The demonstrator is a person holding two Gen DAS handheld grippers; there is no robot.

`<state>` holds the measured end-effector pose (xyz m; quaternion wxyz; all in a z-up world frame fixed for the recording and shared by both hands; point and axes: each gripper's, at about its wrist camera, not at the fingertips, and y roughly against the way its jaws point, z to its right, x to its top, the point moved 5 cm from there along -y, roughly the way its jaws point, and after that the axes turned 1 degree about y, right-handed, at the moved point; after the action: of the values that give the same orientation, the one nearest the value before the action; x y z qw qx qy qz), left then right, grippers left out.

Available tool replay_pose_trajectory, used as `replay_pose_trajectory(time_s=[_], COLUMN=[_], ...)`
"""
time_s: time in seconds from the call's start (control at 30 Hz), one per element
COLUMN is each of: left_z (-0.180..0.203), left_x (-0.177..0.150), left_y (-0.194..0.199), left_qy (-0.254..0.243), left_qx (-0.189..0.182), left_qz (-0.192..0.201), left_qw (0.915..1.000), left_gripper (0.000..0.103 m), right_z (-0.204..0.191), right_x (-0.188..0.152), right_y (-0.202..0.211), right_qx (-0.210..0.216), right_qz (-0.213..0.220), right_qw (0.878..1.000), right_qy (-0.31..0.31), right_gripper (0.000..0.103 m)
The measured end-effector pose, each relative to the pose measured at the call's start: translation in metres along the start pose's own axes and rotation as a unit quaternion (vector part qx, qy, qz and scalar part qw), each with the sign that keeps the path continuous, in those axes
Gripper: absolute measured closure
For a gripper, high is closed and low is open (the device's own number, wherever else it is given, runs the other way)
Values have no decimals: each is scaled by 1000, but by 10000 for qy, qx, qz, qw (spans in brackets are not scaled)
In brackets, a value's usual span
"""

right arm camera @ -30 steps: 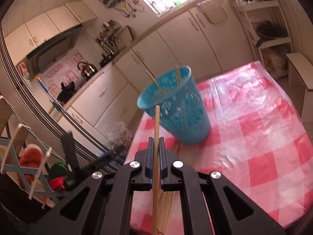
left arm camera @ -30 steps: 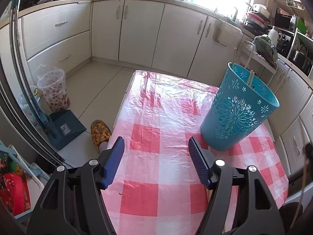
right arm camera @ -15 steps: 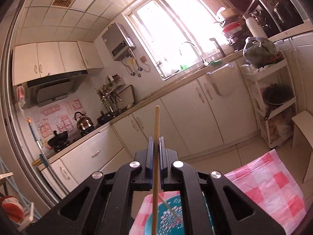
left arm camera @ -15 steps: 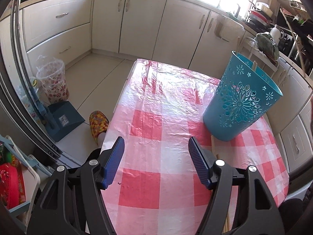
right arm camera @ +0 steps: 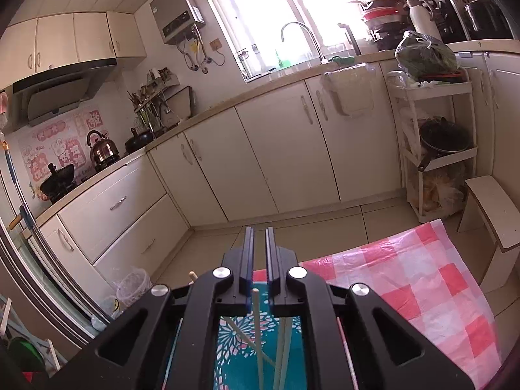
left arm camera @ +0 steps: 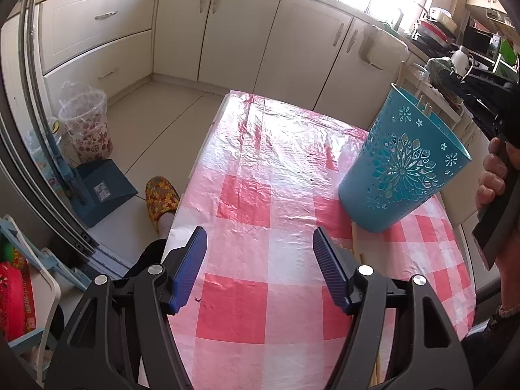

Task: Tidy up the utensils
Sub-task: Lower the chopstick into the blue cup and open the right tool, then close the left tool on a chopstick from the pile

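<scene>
A blue perforated basket (left arm camera: 403,165) stands on the red-and-white checked tablecloth (left arm camera: 276,195) at the right; chopstick tips (left arm camera: 424,109) show above its rim. More wooden chopsticks (left arm camera: 356,247) lie on the cloth in front of it. My left gripper (left arm camera: 260,253) is open and empty above the near table. My right gripper (right arm camera: 258,237) is right above the basket (right arm camera: 234,338), its jaws slightly apart with nothing between them. Several chopsticks (right arm camera: 258,325) stand inside the basket below it. The right gripper body also shows in the left wrist view (left arm camera: 487,110).
White kitchen cabinets (left arm camera: 227,32) line the far walls. On the floor to the left are a lined waste bin (left arm camera: 86,123), a blue dustpan (left arm camera: 100,188) and a slippered foot (left arm camera: 161,201). A white shelf rack (right arm camera: 435,130) and a wooden stool (right arm camera: 487,208) stand at the right.
My right gripper rose above the basket with one chopstick, then opened; the chopstick now stands in the basket. My left gripper stayed open and shifted only slightly.
</scene>
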<state>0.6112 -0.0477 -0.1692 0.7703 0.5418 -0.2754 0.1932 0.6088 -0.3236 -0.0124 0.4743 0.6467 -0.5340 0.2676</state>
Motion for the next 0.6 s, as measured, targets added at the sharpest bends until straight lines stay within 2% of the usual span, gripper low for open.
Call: replay_pose_trajectory(time_s=[0.07, 0.2, 0.37, 0.47, 0.53, 0.6], left_z=[0, 3, 8, 10, 11, 12], left_x=[1, 1, -3, -7, -10, -14], left_y=[3, 6, 11, 14, 15, 14], left_qy=[-12, -31, -92, -126, -157, -183], left_qx=[16, 21, 14, -14, -26, -64], left_qz=[36, 56, 67, 77, 50, -56], left_qw=[10000, 10000, 9999, 9999, 9999, 9998], left_gripper=[39, 39, 36, 27, 18, 15], right_z=[1, 2, -1, -3, -4, -5], right_x=[-2, -7, -32, -69, -101, -137], right_y=[14, 49, 95, 105, 99, 85], right_qx=[48, 156, 151, 91, 58, 9], right_qz=[78, 249, 209, -225, -755, -1375], right_qw=[9999, 9995, 9997, 9995, 9965, 9895], right_qy=[-68, -81, 53, 206, 351, 441], right_gripper=[83, 81, 69, 59, 59, 59])
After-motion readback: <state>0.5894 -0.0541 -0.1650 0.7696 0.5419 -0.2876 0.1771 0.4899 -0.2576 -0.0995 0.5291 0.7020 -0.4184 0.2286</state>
